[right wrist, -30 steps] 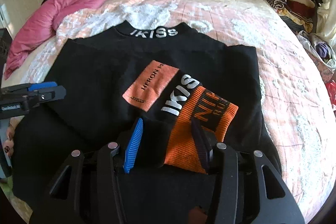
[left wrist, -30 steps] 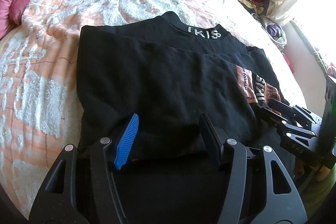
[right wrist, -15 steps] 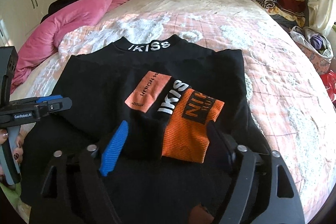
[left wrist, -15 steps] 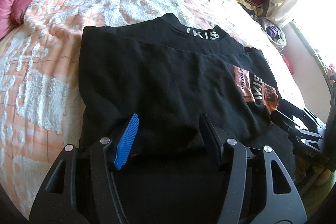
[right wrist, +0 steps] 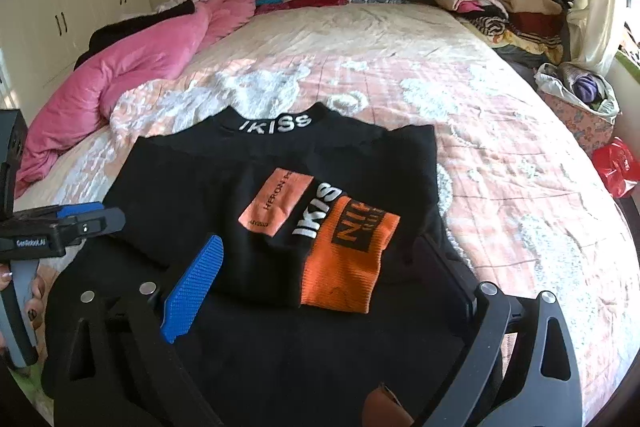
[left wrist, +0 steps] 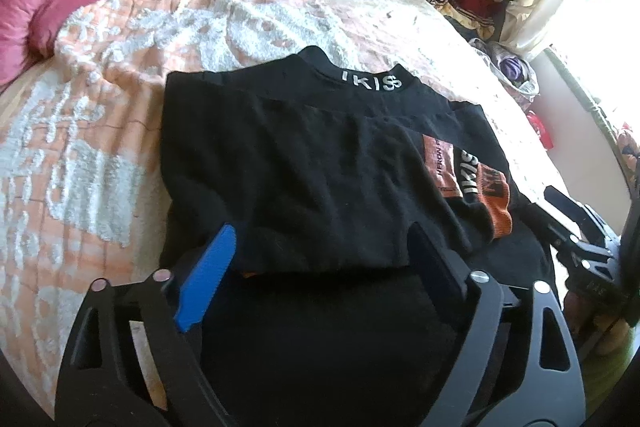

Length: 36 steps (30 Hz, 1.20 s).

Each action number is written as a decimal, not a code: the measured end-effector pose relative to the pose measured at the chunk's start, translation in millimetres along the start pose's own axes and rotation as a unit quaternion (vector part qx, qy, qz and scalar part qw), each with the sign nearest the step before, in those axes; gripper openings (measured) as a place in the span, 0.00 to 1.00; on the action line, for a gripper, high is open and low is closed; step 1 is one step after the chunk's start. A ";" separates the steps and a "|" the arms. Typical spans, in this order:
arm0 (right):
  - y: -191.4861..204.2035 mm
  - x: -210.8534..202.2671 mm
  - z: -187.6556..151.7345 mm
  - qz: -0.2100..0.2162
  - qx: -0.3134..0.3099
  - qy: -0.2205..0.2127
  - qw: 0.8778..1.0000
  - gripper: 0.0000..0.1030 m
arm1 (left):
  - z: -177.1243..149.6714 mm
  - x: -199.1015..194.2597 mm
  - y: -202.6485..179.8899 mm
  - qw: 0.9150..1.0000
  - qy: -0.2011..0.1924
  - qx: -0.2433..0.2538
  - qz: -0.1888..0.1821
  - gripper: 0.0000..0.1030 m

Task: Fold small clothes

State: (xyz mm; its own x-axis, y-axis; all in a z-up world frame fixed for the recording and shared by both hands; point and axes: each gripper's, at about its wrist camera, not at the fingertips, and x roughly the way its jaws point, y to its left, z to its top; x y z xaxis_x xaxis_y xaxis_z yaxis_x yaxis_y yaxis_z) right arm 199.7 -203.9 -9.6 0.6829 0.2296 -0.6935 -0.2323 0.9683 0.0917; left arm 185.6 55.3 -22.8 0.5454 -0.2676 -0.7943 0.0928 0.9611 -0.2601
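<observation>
We find the black sweater (right wrist: pixel 192 195) lying folded on the bed (right wrist: pixel 500 155), collar toward the headboard, hem toward us — its long axis runs head to foot. An orange cuff (right wrist: pixel 344 259) lies folded across its front. The left tongs (left wrist: pixel 320 251) and right tongs (right wrist: pixel 332 267) are both opening, pads clear of the cloth, the near folded edge between them. Open bedspread lies beyond the collar and along both sides; a pink quilt (right wrist: pixel 132 67) and a clothes pile (right wrist: pixel 504 3) crowd the far corners.
</observation>
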 end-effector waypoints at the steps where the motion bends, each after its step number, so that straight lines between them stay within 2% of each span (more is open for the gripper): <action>1: -0.6 -2.6 0.3 0.001 0.002 -0.004 1.000 0.93 | -0.2 -2.9 -1.1 1.000 -0.003 0.001 0.001 0.82; 5: -1.5 -9.3 1.8 -0.002 0.005 -0.011 1.000 0.94 | 0.2 -13.4 -3.3 1.000 -0.019 -0.003 0.003 0.91; 12: -2.9 -19.6 2.5 0.003 0.014 -0.022 1.000 0.95 | 1.5 -27.8 -8.5 0.999 -0.034 -0.002 0.017 0.91; 21: -4.4 -35.3 1.3 0.008 0.017 -0.034 0.999 0.95 | -4.7 -42.1 -14.4 0.999 -0.044 0.002 0.017 0.91; 36: -9.8 -57.5 -8.7 0.012 0.017 -0.040 0.999 0.96 | -27.5 -56.3 -13.1 0.999 -0.044 0.002 0.027 0.91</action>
State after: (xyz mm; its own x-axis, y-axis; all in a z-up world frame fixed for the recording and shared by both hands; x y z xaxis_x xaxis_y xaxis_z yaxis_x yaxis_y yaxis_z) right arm 156.7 -227.5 23.2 0.7310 0.2587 -0.6315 -0.2263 0.9649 0.1333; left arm 130.8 55.9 10.3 0.6213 -0.2081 -0.7554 0.0641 0.9744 -0.2157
